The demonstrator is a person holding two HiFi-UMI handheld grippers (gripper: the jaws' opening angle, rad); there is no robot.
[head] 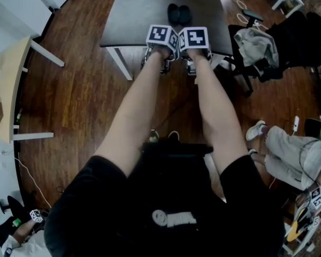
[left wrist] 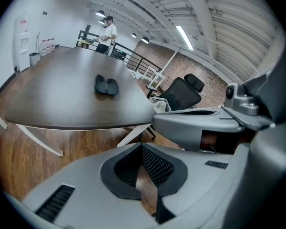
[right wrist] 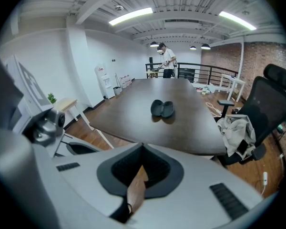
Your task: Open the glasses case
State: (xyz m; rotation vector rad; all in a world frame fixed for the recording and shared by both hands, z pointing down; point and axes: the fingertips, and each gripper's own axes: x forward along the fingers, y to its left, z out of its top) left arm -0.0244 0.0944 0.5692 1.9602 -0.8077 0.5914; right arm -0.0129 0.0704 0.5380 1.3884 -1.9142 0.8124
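Note:
The dark glasses case [head: 178, 14] lies on the dark table [head: 134, 15], well beyond its near edge, and shows as two rounded halves side by side. It also appears as the glasses case [left wrist: 107, 85] in the left gripper view and the glasses case [right wrist: 162, 108] in the right gripper view. My left gripper [head: 161, 36] and right gripper [head: 194, 37] are held side by side at the table's near edge, short of the case. The left gripper [left wrist: 143, 149] is shut with nothing in it. The right gripper [right wrist: 142, 149] is likewise shut and empty.
A black office chair [head: 257, 44] with a grey garment over it stands right of the table. A light wooden side table [head: 10, 84] is at the left. A seated person's legs [head: 289, 154] are at the right. Another person [right wrist: 164, 56] stands at the table's far end.

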